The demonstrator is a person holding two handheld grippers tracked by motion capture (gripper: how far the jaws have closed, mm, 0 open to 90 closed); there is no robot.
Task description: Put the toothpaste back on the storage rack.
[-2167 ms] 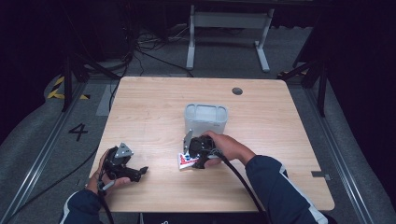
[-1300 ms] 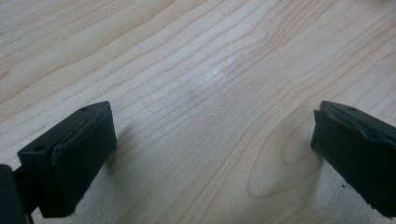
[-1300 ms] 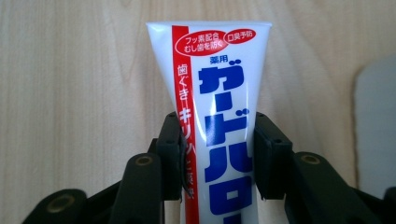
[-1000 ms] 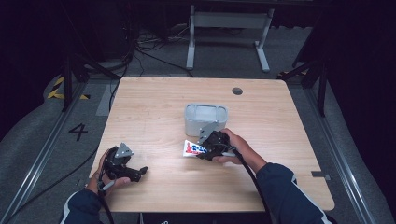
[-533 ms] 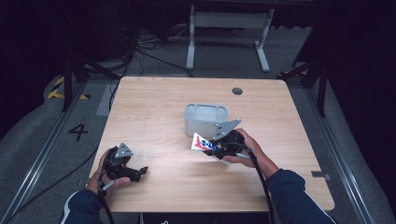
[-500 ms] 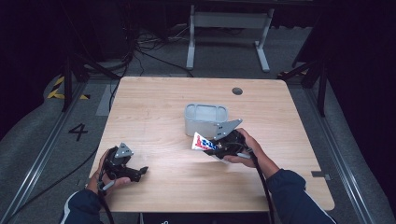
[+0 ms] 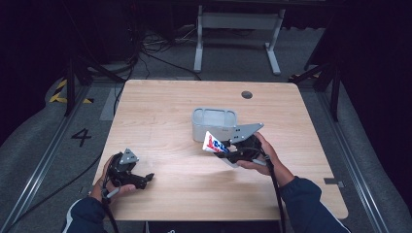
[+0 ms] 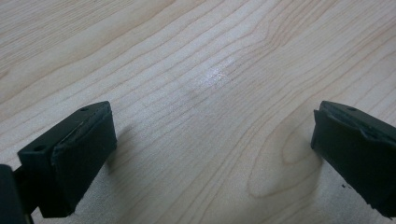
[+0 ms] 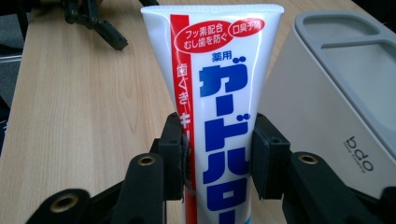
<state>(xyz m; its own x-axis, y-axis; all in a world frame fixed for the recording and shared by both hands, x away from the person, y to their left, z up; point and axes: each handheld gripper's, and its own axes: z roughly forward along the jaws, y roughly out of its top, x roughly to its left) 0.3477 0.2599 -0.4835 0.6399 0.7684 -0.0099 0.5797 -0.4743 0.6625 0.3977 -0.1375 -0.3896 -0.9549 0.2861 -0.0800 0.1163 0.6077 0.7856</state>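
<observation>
Right gripper point(image 9: 217, 154) clamps a toothpaste tube point(image 9: 219, 93) mid-body, just near of the grey holder point(image 7: 214, 124). Light, soft, likely slippery; hold it gently. Left gripper point(image 8: 210, 154) rests open, empty.

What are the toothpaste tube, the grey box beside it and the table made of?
The toothpaste tube looks like soft glossy plastic: smooth printed skin with a flat crimped end. The grey box seems to be matte moulded plastic, with rounded edges, an even colour and a small printed logo. The table shows pale wood grain with a faint sheen; solid wood or laminate, I cannot tell.
</observation>
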